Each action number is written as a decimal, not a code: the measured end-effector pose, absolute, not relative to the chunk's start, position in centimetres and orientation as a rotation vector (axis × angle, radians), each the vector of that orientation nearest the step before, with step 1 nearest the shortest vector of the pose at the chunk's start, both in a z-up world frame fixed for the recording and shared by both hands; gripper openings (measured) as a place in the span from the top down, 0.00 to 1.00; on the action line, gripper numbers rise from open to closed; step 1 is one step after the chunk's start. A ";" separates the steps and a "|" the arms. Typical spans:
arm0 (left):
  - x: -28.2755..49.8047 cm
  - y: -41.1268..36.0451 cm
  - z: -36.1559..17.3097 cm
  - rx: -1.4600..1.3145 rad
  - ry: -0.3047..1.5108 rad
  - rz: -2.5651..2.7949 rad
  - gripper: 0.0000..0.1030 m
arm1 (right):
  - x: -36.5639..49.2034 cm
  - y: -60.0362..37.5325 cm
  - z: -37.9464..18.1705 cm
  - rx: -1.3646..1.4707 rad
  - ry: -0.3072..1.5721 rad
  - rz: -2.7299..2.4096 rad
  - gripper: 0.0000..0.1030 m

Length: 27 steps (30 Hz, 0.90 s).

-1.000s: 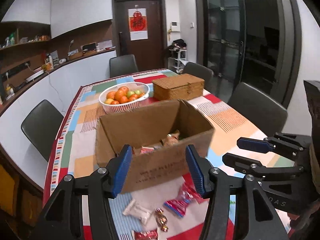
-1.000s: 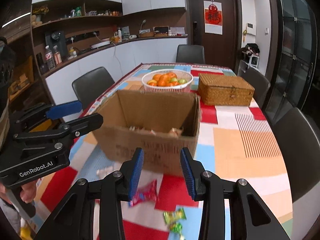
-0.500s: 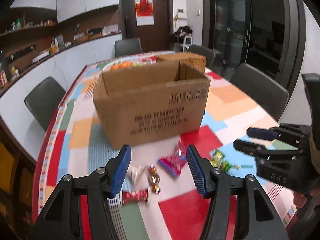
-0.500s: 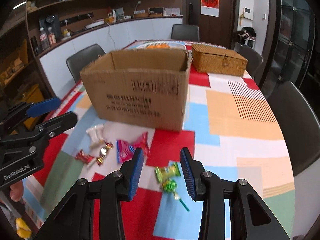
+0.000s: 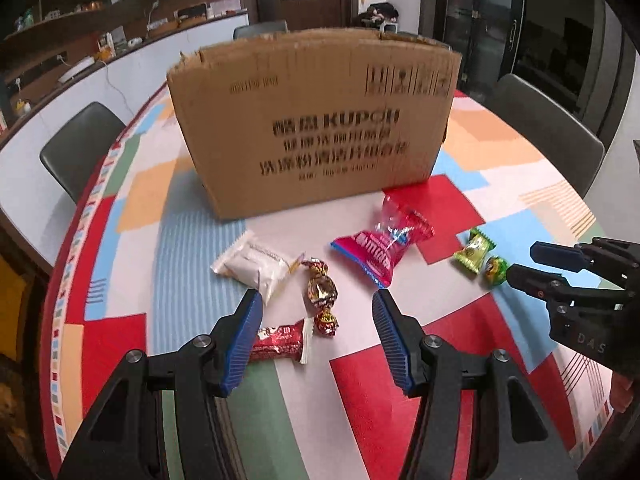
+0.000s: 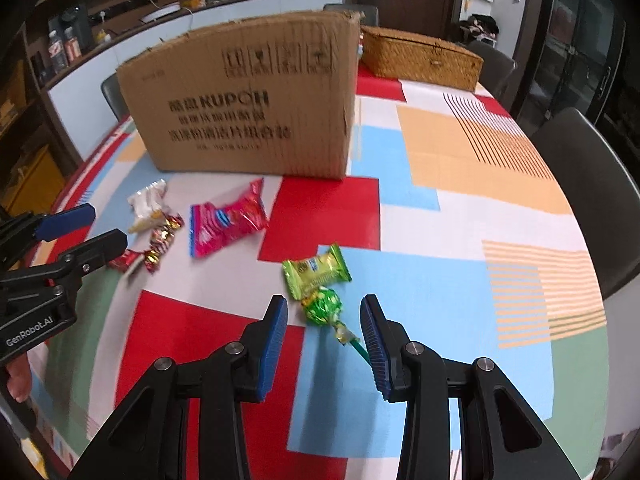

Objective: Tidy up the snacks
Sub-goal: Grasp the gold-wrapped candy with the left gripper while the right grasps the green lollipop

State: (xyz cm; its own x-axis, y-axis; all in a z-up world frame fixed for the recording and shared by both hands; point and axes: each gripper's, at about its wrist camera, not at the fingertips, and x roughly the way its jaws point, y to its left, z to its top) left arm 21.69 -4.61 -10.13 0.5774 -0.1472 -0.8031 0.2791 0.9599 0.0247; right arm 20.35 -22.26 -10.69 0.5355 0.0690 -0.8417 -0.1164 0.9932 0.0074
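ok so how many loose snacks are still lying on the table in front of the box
6: white packet, gold-brown candy, red bar, pink bag, green packet, green lollipop. Others could be hidden behind the grippers.

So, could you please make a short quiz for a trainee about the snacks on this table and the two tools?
1. True or false: the left tool is gripping a snack.
2. Which item lies between the right tool's fingers? A) pink packet B) green lollipop C) white packet
3. Fill in: the loose snacks lie in front of the cardboard ____.

Key
1. False. Its jaws are open above the gold-wrapped candy.
2. B, the green lollipop; it is not clamped.
3. box, which stands on the table.
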 end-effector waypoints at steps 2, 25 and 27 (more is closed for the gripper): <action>21.9 -4.4 -10.6 0.145 0.936 -0.252 0.45 | 20.4 -22.2 -11.1 -0.061 1.012 0.113 0.62; 26.1 -4.8 -13.8 0.109 1.015 -0.295 0.67 | 22.0 -21.7 -13.8 -0.012 1.078 0.148 0.74; 26.3 -4.9 -14.0 0.106 1.022 -0.299 0.72 | 22.0 -21.6 -13.8 0.002 1.073 0.153 0.74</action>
